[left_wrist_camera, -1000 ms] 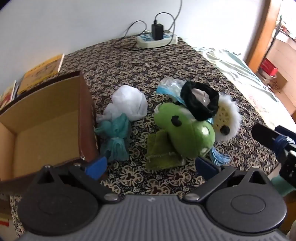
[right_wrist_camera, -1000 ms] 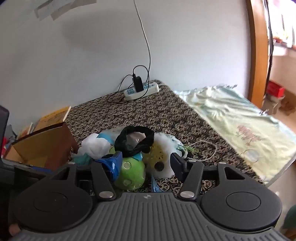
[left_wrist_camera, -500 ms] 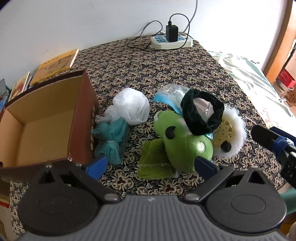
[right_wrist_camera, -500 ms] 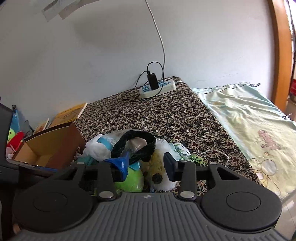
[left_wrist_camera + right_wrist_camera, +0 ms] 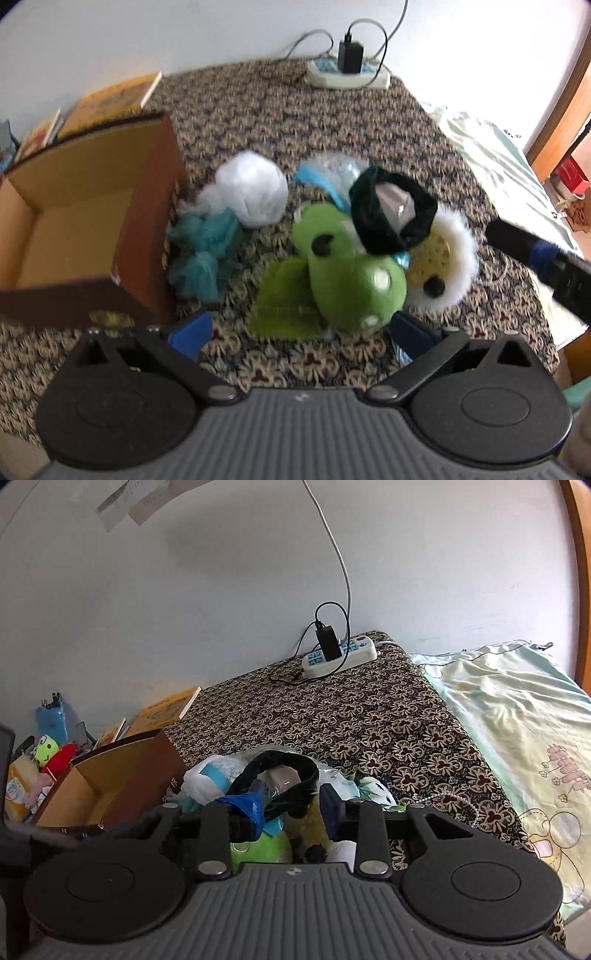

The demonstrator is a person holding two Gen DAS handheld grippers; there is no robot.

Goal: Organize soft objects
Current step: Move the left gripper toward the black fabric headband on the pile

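While box [image 5: 74,229] sits empty: toys heaped beside it on desk [image 5: 258,110], none stowed. Right claw [image 5: 291,808] closing around black headband [image 5: 280,771], not yet clenched; left claw [image 5: 295,328] released.

Matt cardboard box [image 5: 74,221], fuzzy green plush [image 5: 351,273], velvety black band [image 5: 391,218], sheer white mesh [image 5: 255,192], patterned cloth on the tabletop [image 5: 295,122]

No legible text, brand, number or sign in either view; the small pale marks on the brown outer wall of the cardboard box [image 5: 168,788] and the printing on the yellow book cover [image 5: 168,709] are too blurred to read
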